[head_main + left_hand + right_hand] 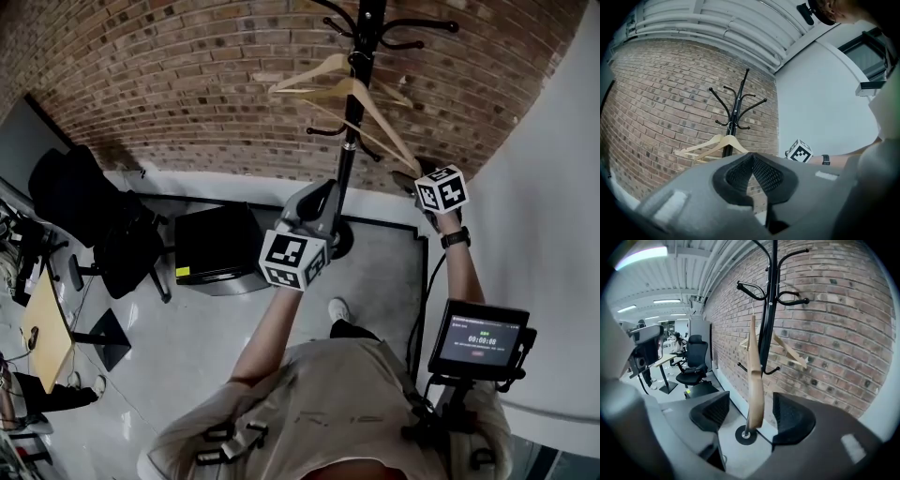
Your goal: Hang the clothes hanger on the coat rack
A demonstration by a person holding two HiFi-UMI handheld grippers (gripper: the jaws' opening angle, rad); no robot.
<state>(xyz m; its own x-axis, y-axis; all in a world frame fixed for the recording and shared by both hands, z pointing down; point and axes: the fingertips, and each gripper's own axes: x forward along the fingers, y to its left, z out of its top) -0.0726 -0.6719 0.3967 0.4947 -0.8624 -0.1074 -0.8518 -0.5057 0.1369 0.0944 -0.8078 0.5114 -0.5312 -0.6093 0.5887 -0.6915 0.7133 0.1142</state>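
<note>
The black coat rack [349, 159] stands against the brick wall. Two light wooden hangers hang on its hooks. The nearer hanger [375, 117] slopes down toward my right gripper [410, 178]. In the right gripper view this hanger [754, 380] hangs edge-on from a hook, and its lower end lies between the jaws of my right gripper [750, 413]; they are open and neither pad touches it. The second hanger [790, 350] hangs behind the pole. My left gripper [323, 195] is held up in front of the rack; its pads [752, 166] meet with nothing between them.
A black box cabinet [216, 248] stands on the floor left of the rack's round base [746, 434]. Black office chairs [103, 225] and a desk are further left. A white wall [553, 234] closes the right side. A small screen [480, 339] sits by my right forearm.
</note>
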